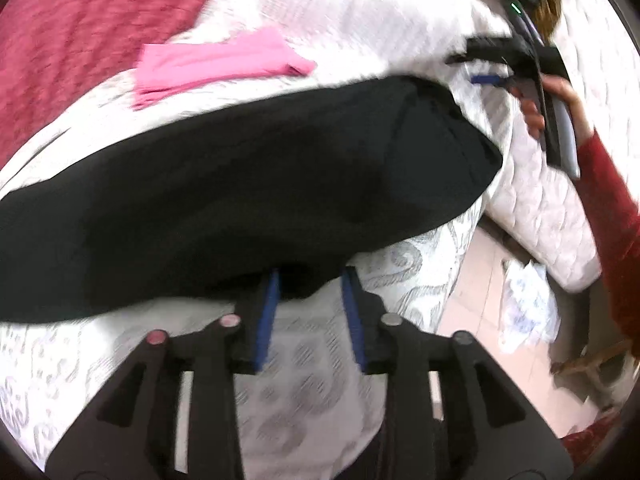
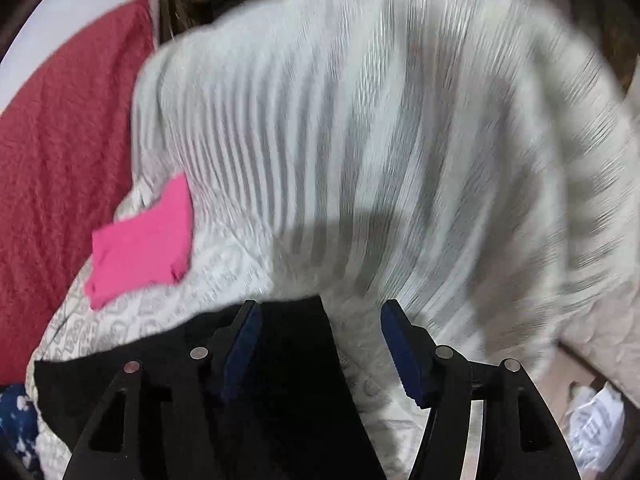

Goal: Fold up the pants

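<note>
Black pants lie spread across a white patterned mattress, reaching from the left edge to the bed's right corner. My left gripper is open, its blue pads at the pants' near edge, with nothing between them. In the right wrist view the pants lie under the left finger. My right gripper is open and empty over the mattress. It also shows in the left wrist view, held by a hand beyond the pants' far right end.
A folded pink garment lies on the mattress beyond the pants, also in the right wrist view. A red blanket covers the far left. The bed edge drops to a floor with a crumpled plastic bag.
</note>
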`<state>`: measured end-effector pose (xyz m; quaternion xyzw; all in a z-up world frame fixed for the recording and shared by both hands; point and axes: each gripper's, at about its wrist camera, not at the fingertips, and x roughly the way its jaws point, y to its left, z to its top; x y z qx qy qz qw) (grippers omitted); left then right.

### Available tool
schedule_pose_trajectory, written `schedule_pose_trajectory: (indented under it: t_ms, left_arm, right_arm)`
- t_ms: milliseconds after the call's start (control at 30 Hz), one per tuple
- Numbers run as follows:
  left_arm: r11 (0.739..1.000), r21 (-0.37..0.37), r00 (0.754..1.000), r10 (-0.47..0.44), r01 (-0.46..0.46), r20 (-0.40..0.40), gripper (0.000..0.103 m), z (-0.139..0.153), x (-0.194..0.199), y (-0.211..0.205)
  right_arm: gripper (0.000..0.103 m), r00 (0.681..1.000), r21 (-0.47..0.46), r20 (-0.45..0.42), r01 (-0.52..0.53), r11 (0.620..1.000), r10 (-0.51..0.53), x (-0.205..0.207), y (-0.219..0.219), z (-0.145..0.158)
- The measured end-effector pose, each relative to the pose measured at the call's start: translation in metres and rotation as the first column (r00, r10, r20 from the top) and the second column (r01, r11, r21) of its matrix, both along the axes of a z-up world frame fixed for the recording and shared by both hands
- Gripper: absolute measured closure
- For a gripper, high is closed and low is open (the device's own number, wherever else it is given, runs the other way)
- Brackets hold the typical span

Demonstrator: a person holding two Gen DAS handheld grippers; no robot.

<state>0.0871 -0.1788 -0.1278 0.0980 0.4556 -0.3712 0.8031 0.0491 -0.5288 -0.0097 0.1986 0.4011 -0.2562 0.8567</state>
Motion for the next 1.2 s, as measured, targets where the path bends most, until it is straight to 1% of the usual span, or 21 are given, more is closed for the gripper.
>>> schedule_pose_trajectory:
  t_ms: [100,133,200,233,267,300,333,367,400,467,567,633,667,733,800,867,933,1033,1100,1133,1200]
  left_arm:
    - [0.988,-0.065,0.990,0.140,-0.141,-0.013,0.063,0.015,0.010,0.056]
    - [0.973,-0.081,0.977,0.215,-0.215,-0.014,0.063,0.020,0.016,0.081]
    - [0.914,-0.101,0.919,0.395,-0.393,-0.001,0.063,0.027,0.034,0.146]
    - [0.882,-0.098,0.886,0.464,-0.461,0.004,0.063,0.028,0.042,0.172]
    - [0.831,-0.097,0.834,0.551,-0.548,0.008,0.063,0.029,0.052,0.207]
    - [0.801,-0.102,0.804,0.594,-0.590,0.011,0.063,0.029,0.058,0.227]
    - [0.744,-0.115,0.747,0.664,-0.658,0.023,0.063,0.030,0.070,0.264]
    - [0.711,-0.120,0.712,0.701,-0.693,0.035,0.063,0.030,0.079,0.289]
    - [0.688,-0.121,0.689,0.724,-0.716,0.043,0.063,0.028,0.090,0.311]
    - [0.656,-0.118,0.656,0.753,-0.746,0.043,0.073,0.022,0.112,0.344]
    - [0.646,-0.104,0.648,0.761,-0.756,0.016,0.073,0.002,0.152,0.380]
    - [0.650,-0.097,0.654,0.756,-0.754,-0.015,0.073,-0.016,0.174,0.396]
    - [0.652,-0.105,0.659,0.751,-0.751,-0.043,0.073,-0.024,0.183,0.401]
    - [0.658,-0.127,0.670,0.735,-0.742,-0.108,0.073,-0.042,0.195,0.408]
    - [0.667,-0.135,0.680,0.717,-0.733,-0.149,0.072,-0.054,0.200,0.409]
    - [0.671,-0.128,0.683,0.712,-0.730,-0.163,0.059,-0.062,0.204,0.407]
    - [0.671,-0.160,0.690,0.703,-0.724,-0.175,0.053,-0.067,0.204,0.408]
    - [0.670,-0.188,0.696,0.695,-0.718,-0.184,0.053,-0.068,0.204,0.410]
    - [0.670,-0.197,0.698,0.690,-0.716,-0.188,0.053,-0.069,0.208,0.410]
    - [0.669,-0.205,0.700,0.688,-0.714,-0.192,0.055,-0.071,0.208,0.409]
    - [0.669,-0.188,0.695,0.699,-0.719,-0.170,0.068,-0.073,0.208,0.408]
  right_arm:
    - [0.039,0.994,-0.023,0.057,-0.088,0.996,0.089,0.004,0.032,0.029]
    - [0.039,0.986,-0.020,0.061,-0.152,0.988,0.153,0.011,0.051,0.034]
    - [0.039,0.957,-0.016,0.053,-0.284,0.959,0.285,0.030,0.093,0.038]
    - [0.039,0.931,-0.018,0.040,-0.363,0.931,0.364,0.042,0.123,0.038]
    - [0.039,0.894,-0.017,0.021,-0.448,0.894,0.448,0.056,0.157,0.034]
    - [0.039,0.854,-0.012,0.004,-0.520,0.854,0.520,0.068,0.186,0.030]
    - [0.039,0.799,-0.007,-0.015,-0.601,0.799,0.601,0.082,0.222,0.023]
    - [0.039,0.738,-0.003,-0.037,-0.674,0.738,0.674,0.095,0.262,0.014]
    - [0.039,0.692,0.000,-0.052,-0.721,0.693,0.720,0.104,0.291,0.005]
    - [0.039,0.567,0.025,-0.084,-0.821,0.571,0.819,0.124,0.367,-0.016]
    - [0.042,0.428,0.067,-0.092,-0.898,0.434,0.899,0.138,0.451,-0.045]
    - [0.048,0.343,0.066,-0.101,-0.934,0.351,0.934,0.148,0.499,-0.060]
    - [0.049,0.314,0.066,-0.108,-0.945,0.322,0.943,0.154,0.519,-0.067]
    - [0.053,0.277,0.072,-0.119,-0.956,0.286,0.954,0.159,0.544,-0.077]
    - [0.053,0.259,0.067,-0.137,-0.960,0.270,0.956,0.173,0.561,-0.084]
    - [0.053,0.252,0.059,-0.155,-0.963,0.264,0.955,0.192,0.575,-0.090]
    - [0.053,0.246,0.051,-0.147,-0.965,0.256,0.958,0.217,0.584,-0.091]
    - [0.050,0.220,0.075,-0.129,-0.970,0.230,0.967,0.269,0.600,-0.095]
    - [0.050,0.218,0.107,-0.133,-0.967,0.233,0.967,0.306,0.614,-0.103]
    - [0.050,0.217,0.113,-0.138,-0.966,0.233,0.966,0.318,0.619,-0.107]
    - [0.050,0.205,0.143,-0.149,-0.964,0.226,0.967,0.341,0.630,-0.119]
